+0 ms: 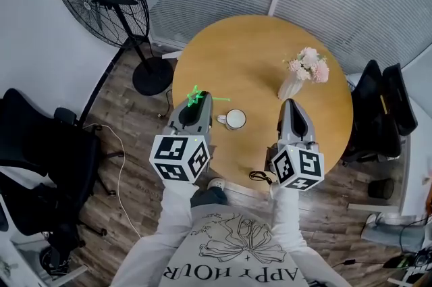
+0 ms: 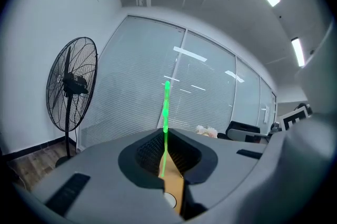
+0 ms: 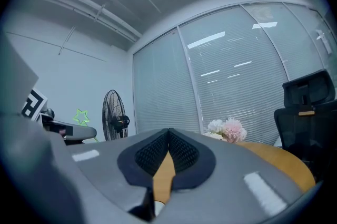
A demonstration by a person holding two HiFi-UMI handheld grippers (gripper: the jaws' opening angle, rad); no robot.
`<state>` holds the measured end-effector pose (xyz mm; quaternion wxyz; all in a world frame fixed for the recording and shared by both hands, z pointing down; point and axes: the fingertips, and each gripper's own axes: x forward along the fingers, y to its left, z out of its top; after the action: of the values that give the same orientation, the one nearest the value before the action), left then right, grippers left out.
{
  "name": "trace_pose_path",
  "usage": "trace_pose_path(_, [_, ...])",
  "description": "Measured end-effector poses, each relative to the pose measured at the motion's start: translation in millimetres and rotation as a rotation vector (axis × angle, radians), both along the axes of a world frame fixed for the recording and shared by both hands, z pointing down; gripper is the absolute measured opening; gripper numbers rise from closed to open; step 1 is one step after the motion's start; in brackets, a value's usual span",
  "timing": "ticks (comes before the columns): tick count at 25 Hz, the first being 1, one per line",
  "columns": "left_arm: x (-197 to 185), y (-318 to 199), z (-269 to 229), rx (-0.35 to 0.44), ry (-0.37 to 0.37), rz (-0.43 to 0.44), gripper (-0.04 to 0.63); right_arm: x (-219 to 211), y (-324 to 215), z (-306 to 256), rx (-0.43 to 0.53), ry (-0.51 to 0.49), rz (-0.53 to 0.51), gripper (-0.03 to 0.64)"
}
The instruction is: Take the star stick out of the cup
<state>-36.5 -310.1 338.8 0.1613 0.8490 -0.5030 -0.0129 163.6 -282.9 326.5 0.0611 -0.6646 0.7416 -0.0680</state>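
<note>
Left gripper: jaws clamped on the star stick, just left of the cup.
Star stick: green and out of the cup. The left gripper view shows only a thin line, with the lower end hidden between the jaws.
Cup: white, standing on the tabletop between both grippers.
Right gripper: jaws together, nothing between them.

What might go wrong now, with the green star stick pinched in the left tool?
The thin star stick is pinched only in the left tool, so it may twist or slip. The cup sits beside that tool and might get knocked. The right tool is near the flower vase.
</note>
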Motion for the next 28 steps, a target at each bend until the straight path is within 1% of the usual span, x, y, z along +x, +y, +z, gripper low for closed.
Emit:
trace_pose_path(11, [-8,10,-22,0.045,0.013,-0.009,0.023,-9,9,-12,0.026,0.009,-0.016,0.011])
trace_pose_path(28, [-13,18,-23,0.053,0.015,0.0,0.023,-14,16,-10,0.026,0.014,-0.012,0.011])
